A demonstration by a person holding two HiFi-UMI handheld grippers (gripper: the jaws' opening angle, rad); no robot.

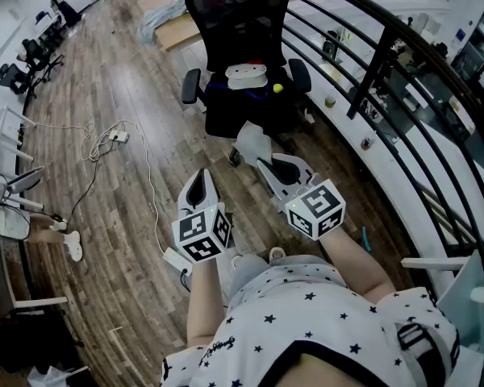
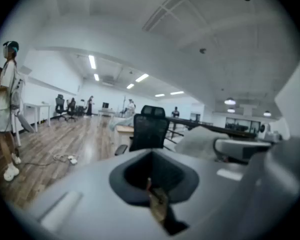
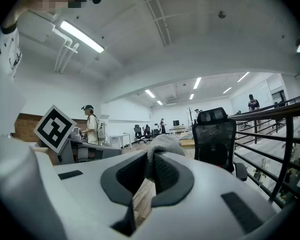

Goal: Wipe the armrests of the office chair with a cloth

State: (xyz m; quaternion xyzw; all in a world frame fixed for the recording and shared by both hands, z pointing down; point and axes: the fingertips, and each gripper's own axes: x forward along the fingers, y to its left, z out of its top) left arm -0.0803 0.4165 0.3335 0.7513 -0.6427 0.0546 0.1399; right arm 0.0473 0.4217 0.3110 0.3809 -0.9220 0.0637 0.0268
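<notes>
Head view, items on hand.

Office chair (image 1: 238,22): is standing ahead of the person, beside the railing (image 1: 385,59), well apart from both grippers. Its railing-side armrest (image 1: 299,75) and floor-side armrest (image 1: 191,85) are showing as dark, curved pads.

Cloth (image 1: 254,139): pale and bunched, is hanging forward from the right gripper (image 1: 268,165), whose jaws are pinching closed on one fold. The right gripper view is showing the same cloth (image 3: 164,143) bulging up between the pads of that gripper (image 3: 151,171).

Handling, by judgement: the cloth is looking soft, light and limp, and is likely to slip if held by a thin edge. Taking a thick bunched fold is looking safest, with loose fabric left ahead of the jaws for pressing onto an armrest.

Left gripper (image 1: 197,182): its jaws are sitting together. The left gripper view is showing this gripper (image 2: 151,180) closed, with nothing between the pads.

Containers: none is showing. The chair's seat is bearing a white rounded object (image 1: 246,75) and a small yellow ball (image 1: 278,88).
</notes>
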